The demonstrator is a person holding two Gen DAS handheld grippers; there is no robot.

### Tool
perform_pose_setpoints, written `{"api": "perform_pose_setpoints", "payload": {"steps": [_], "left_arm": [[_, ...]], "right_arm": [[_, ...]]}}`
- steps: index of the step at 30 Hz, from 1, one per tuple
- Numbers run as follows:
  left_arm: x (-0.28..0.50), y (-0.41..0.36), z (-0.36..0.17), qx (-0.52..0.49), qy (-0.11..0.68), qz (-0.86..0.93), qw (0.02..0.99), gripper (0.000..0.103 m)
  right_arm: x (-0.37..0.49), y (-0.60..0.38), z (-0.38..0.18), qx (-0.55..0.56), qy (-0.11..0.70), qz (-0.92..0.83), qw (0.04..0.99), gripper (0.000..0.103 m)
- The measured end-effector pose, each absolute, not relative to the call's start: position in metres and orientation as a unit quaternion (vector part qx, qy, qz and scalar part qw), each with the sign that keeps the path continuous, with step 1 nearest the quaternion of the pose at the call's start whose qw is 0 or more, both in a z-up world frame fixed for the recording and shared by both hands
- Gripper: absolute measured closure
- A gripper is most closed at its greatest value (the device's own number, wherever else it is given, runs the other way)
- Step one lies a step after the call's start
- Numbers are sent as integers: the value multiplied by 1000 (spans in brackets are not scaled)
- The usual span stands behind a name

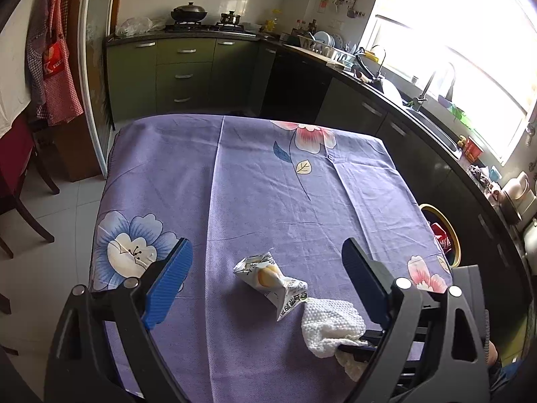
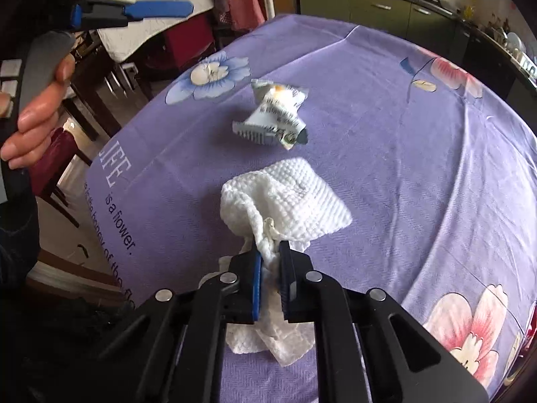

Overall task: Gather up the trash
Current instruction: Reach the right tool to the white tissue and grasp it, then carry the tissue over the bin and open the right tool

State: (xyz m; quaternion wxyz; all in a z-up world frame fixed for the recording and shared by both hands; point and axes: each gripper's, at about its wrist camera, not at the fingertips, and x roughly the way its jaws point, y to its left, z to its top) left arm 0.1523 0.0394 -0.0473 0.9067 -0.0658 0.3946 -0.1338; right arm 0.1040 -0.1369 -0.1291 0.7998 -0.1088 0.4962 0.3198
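Closest to the right wrist camera, the right tool [image 2: 269, 262] was pinching a bunched corner of the white paper towel [image 2: 288, 198], its 2 blue-padded fingers [image 2: 256, 285] pressed against the wad from both sides. The rest of the paper towel lay spread on the purple flowered cloth [image 2: 386, 154] that covered the counter, partly ahead of the fingers and partly trailing back under them. Just beyond the paper towel, apart from it in this view, lay the crumpled wrapper [image 2: 273, 114], white with dark print and a yellow patch, resting on the cloth. At the upper left of that view a hand [image 2: 37, 110] gripped the grey handle of the left tool, whose blue finger showed above it against the room behind. In the left wrist view, the left tool [image 1: 266, 268] was spread wide and held nothing, hanging above the cloth with 1 blue finger on each side of the wrapper [image 1: 272, 282] and clear of it. From this angle the paper towel [image 1: 330, 327] sat near the right-hand finger, with its corner looking to meet the printed end of the wrapper, and the dark tips of the right tool [image 1: 354, 349] closed on its near edge. Past the counter's right edge stood a round bin [image 1: 448, 235] with a yellow rim and something red inside. Farther off, green cabinets [image 1: 184, 74] ran under a stove carrying a dark wok [image 1: 188, 11].
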Motion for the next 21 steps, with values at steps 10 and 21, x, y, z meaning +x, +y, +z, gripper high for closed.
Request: {"api": "perform_pose_setpoints", "payload": {"steps": [10,21], "left_arm": [[148,28,-37,-52,386,-142,910,17],[153,5,-36,-37,391,-155,907,17]], "right_arm": [[85,-221,-53,-57,430,266,861,94],[113,-413,-9,-8,417,36,908,93]]}}
